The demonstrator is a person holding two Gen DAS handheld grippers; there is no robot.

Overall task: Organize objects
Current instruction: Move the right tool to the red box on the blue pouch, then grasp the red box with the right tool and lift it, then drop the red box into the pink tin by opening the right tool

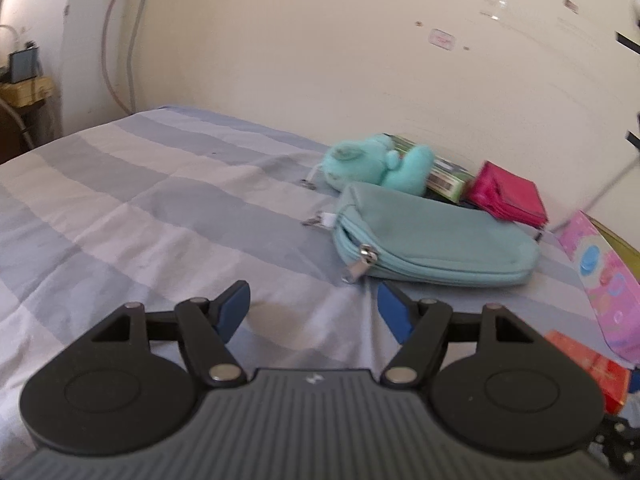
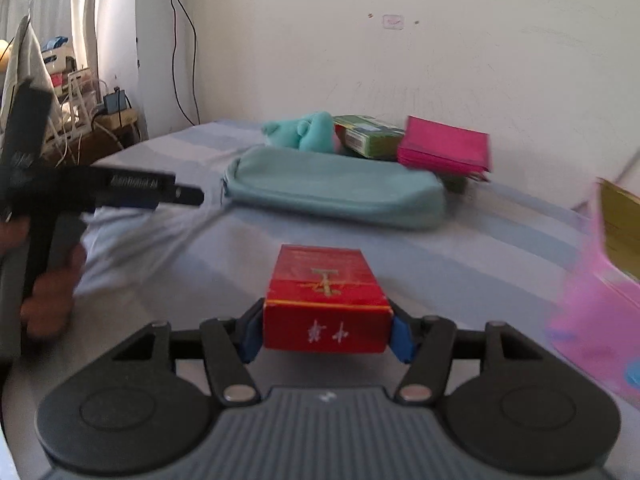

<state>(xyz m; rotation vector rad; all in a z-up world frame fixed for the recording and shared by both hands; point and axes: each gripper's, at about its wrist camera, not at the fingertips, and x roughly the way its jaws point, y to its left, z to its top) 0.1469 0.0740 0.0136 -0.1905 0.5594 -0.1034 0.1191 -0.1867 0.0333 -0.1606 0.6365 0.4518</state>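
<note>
Striped bed [image 1: 140, 208] — right tongs [image 2: 326, 330] clamp red box [image 2: 326, 292]; pink item [image 2: 592, 312] blurred.

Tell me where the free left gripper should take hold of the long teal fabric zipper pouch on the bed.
Grip the long teal fabric zipper pouch across its narrow width near the zippered end, coming down from above. It lies flat on the striped bedsheet, too long to span lengthwise, and the open left gripper sits just short of that end. The soft fabric should pinch easily.

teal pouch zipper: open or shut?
Partly open at least. On the teal pouch, the zipper pull sits at the near end and the seam gapes beside it there. Contents cannot be seen.
</note>
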